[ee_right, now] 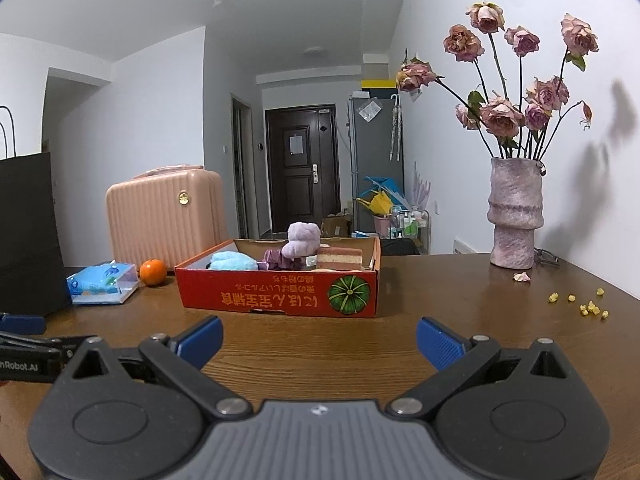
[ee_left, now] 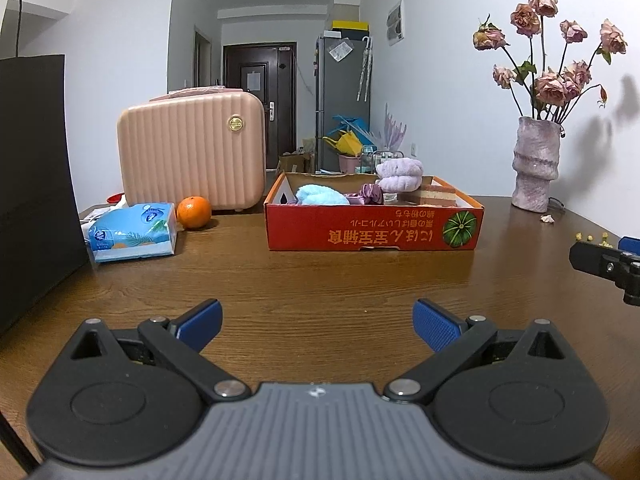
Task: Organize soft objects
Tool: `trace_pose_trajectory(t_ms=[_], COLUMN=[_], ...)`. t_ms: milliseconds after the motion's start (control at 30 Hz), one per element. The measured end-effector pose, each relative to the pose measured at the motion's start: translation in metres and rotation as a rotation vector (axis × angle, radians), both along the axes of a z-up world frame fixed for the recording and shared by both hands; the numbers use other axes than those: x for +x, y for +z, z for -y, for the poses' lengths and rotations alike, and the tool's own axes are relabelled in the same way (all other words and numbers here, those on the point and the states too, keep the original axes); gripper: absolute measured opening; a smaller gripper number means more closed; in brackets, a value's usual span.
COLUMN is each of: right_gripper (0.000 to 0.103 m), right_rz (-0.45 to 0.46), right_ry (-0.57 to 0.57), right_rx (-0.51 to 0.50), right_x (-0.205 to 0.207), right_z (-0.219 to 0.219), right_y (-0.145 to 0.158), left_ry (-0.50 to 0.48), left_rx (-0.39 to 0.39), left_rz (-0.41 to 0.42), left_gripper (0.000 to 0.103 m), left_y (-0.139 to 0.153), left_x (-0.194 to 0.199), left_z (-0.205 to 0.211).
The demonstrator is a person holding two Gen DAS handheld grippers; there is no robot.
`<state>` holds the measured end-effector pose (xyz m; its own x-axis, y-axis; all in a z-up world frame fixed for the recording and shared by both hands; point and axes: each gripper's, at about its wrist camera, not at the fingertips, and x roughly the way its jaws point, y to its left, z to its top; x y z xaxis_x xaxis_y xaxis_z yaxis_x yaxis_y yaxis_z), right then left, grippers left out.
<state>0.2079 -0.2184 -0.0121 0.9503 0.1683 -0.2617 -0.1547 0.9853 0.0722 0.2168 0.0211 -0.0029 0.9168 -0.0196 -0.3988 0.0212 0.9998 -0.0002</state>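
A red cardboard box (ee_left: 372, 230) (ee_right: 280, 294) stands on the wooden table ahead of both grippers. In it lie a light blue fluffy cloth (ee_left: 322, 195) (ee_right: 234, 261), a lilac plush (ee_left: 400, 175) (ee_right: 302, 238), a purple scrunchie (ee_left: 370, 193) (ee_right: 272, 260) and a layered sponge (ee_left: 436, 194) (ee_right: 340, 258). My left gripper (ee_left: 318, 326) is open and empty, low over the table in front of the box. My right gripper (ee_right: 320, 342) is open and empty, also short of the box. Each shows at the edge of the other's view.
A blue tissue pack (ee_left: 134, 232) (ee_right: 104, 283) and an orange (ee_left: 194, 212) (ee_right: 153, 272) lie left of the box, before a pink case (ee_left: 192, 152) (ee_right: 164, 216). A black bag (ee_left: 36, 184) stands at far left. A vase of dried roses (ee_left: 536, 164) (ee_right: 516, 216) stands at right, with yellow crumbs (ee_right: 588, 306) nearby.
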Motion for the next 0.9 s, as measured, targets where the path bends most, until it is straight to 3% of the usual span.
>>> trace_pose_trajectory(t_ms=[900], right_gripper=[0.103], right_rz=[0.001], right_ry=[-0.001], right_rx=[-0.001], right_x=[0.0005], right_z=[0.0006], right_y=[0.0015], left_ry=[-0.006], left_rx=[0.005], left_rz=[0.007], left_gripper=[0.103], left_y=[0.0005], left_x=[-0.0025], left_z=[0.0036])
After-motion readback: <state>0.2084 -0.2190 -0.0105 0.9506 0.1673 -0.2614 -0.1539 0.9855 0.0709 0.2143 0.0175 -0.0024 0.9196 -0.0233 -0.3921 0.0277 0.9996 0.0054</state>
